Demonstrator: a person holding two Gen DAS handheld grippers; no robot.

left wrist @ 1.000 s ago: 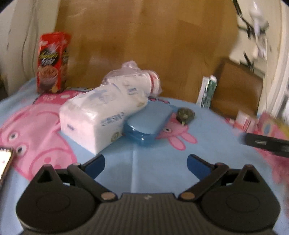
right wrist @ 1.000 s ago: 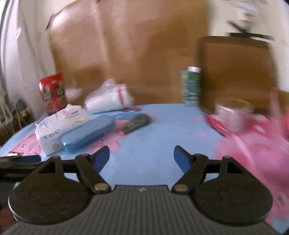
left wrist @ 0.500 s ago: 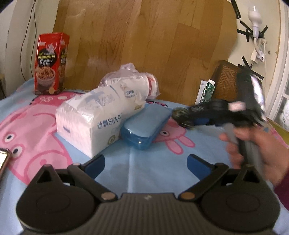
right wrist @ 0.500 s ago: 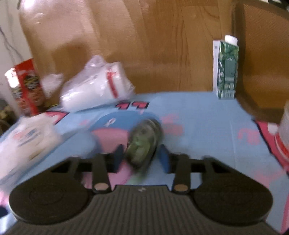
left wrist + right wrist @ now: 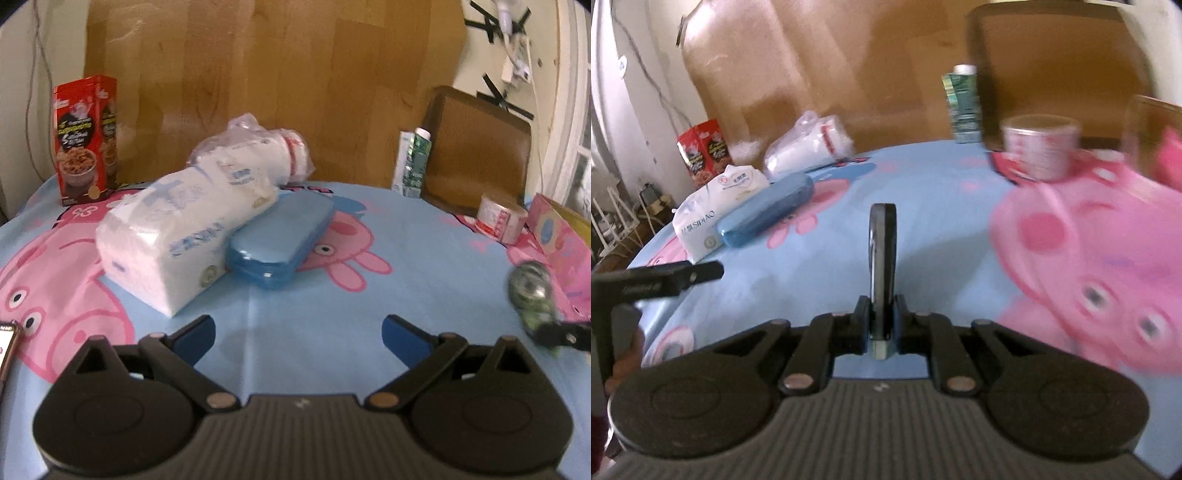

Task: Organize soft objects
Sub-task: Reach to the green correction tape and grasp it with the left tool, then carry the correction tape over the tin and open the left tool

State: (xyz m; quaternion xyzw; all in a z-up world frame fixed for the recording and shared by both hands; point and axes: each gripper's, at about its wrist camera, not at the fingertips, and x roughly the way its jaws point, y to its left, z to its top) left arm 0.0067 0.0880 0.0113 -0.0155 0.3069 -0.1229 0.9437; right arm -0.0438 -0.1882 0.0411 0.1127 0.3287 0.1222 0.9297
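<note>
Two grippers differ: the right gripper (image 5: 882,325) is clamped on a flat greenish object (image 5: 882,254), lifted right of the blue case (image 5: 764,216); carry it level and low. Left gripper (image 5: 298,334) hangs wide open, empty, facing the tissue pack (image 5: 177,236).

Each gripper, left gripper (image 5: 298,332) and right gripper (image 5: 882,317), has a ribbed dark-grey body flanked by two round black housings, black linkage arms with brass-coloured pivot pins, blue-padded fingers (image 5: 192,338), and a small pale mark at mid-body.
</note>
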